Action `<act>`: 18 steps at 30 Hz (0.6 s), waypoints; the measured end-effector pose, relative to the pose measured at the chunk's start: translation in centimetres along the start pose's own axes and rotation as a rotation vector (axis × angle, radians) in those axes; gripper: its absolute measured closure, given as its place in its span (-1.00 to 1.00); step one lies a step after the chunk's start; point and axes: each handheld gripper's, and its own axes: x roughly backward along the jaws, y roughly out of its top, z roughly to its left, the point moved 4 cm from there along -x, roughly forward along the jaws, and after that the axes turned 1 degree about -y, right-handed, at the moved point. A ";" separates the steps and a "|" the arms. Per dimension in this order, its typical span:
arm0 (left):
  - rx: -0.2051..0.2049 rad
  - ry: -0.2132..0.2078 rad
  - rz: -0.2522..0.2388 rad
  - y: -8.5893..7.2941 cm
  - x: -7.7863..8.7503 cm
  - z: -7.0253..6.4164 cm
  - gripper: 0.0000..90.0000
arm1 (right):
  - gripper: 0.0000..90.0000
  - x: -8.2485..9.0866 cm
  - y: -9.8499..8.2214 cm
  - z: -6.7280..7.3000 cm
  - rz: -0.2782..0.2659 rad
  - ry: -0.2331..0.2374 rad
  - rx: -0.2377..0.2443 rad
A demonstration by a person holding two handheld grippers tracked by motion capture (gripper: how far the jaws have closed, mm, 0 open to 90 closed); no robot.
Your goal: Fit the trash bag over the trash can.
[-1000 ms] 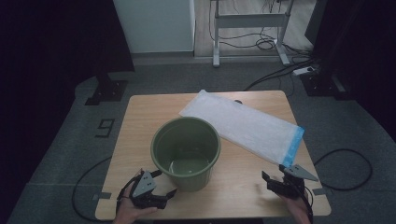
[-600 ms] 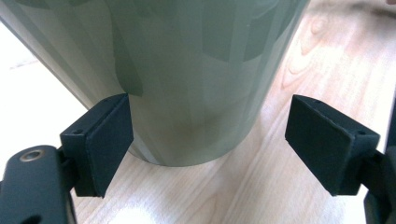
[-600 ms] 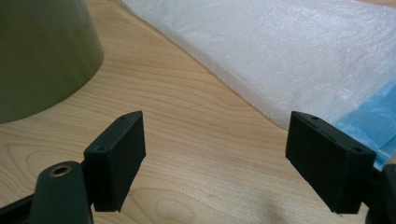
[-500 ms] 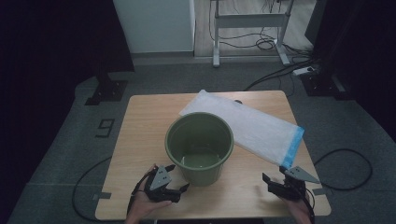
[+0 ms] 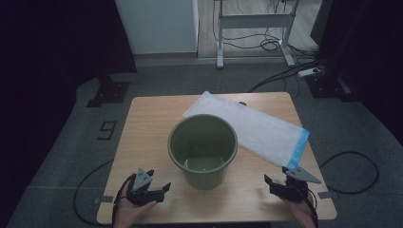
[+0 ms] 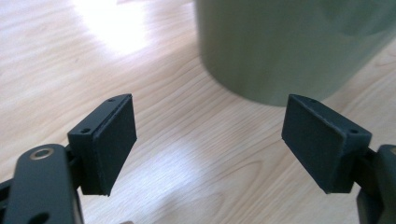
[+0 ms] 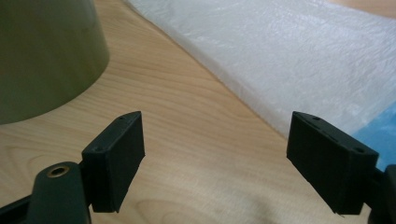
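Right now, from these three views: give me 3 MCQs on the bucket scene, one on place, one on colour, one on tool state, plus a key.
1. Where is the white bag?
A. inside the bucket
B. flat on the table behind and right of the bucket
C. on the floor

2. What colour is the bucket?
A. red
B. blue
C. green

3. How is the left tool?
A. open, holding nothing
B. shut on the bucket
C. shut on the bag

Key: 1 B, the bag lies on the table; 2 C, olive-green wall; 3 A, jaws apart over bare wood.

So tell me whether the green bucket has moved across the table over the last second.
Yes. The green bucket has slid rightward along the table, closer to the white bag.
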 end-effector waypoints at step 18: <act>0.052 0.085 0.069 -2.2 -0.8 2.1 -0.60 | -0.33 -6.5 1.7 -3.0 0.183 -0.092 0.035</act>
